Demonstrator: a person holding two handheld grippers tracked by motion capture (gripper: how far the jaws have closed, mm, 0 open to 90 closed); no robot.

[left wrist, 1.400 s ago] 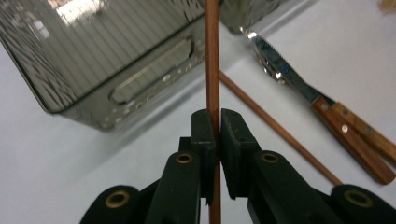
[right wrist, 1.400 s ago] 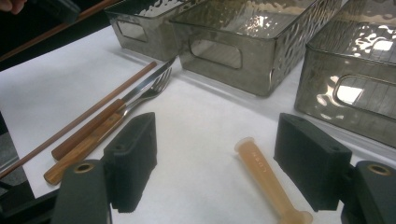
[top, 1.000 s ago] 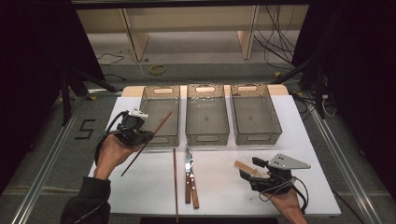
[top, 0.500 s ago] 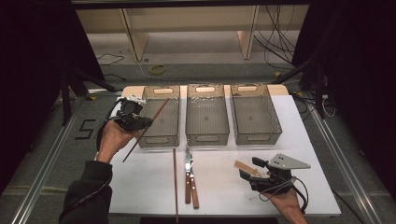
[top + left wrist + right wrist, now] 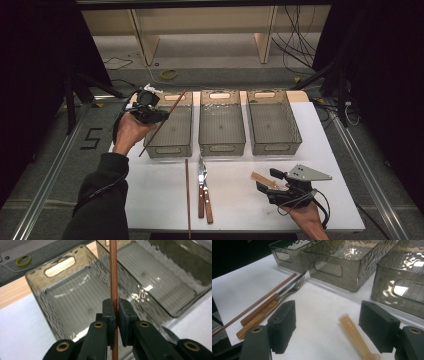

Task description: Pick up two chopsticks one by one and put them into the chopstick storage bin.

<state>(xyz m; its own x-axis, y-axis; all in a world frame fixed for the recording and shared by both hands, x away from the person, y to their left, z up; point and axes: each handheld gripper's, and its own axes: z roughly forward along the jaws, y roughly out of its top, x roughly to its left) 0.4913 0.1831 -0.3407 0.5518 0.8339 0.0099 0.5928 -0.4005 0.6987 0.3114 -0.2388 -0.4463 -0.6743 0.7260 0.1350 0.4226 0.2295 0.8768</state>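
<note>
L gripper clamps chopstick over left bin; R gripper wide, straddling spoon.

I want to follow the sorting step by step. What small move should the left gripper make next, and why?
Probably lower the chopstick into the left bin and open. The left gripper is shut on it, holding it tilted over that bin, while its twin lies on the table.

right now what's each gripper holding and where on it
The left gripper is shut on a chopstick, gripping it partway along the shaft. The right gripper holds nothing: its jaws stand open around a spoon handle.
</note>
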